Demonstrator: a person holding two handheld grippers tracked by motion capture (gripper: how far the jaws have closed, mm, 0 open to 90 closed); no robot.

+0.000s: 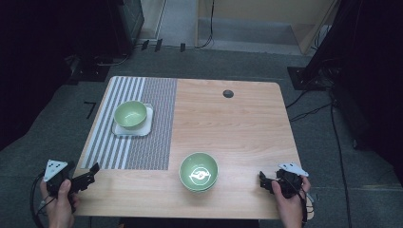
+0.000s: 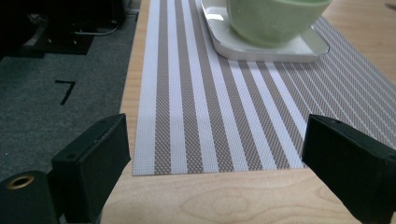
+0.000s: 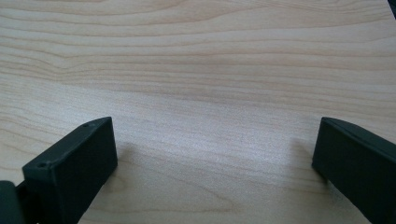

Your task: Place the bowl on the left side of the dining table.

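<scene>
Near edge of the table (image 1: 237, 190): both grippers rest at the front corners, each in a hand.

Left gripper (image 1: 92, 172), front-left corner: jaws spread wide, nothing between them. In the left gripper view they frame the near edge of the striped placemat (image 2: 210, 116) and point up its length.

Right gripper (image 1: 263, 179), front-right corner: jaws likewise wide apart and empty; the right gripper view looks along them at bare wood grain.

Between the two grippers, just in from the front edge: a green bowl with a white pattern inside (image 1: 198, 172), standing upright on bare wood. It appears to sit in a second bowl, though I cannot tell for certain. It lies to the left of the right gripper and is somewhat nearer to it than to the left gripper.

Farther back, on the placemat: a plain green bowl (image 1: 130, 114), upright on a white square tray (image 1: 147, 124). It lies straight ahead of the left jaws, well apart from them; the left gripper view shows it at the top edge.

Judgement: the round bowls set no grasp axis. The left gripper is lined up for the far bowl, the right better placed for the near one.
</scene>
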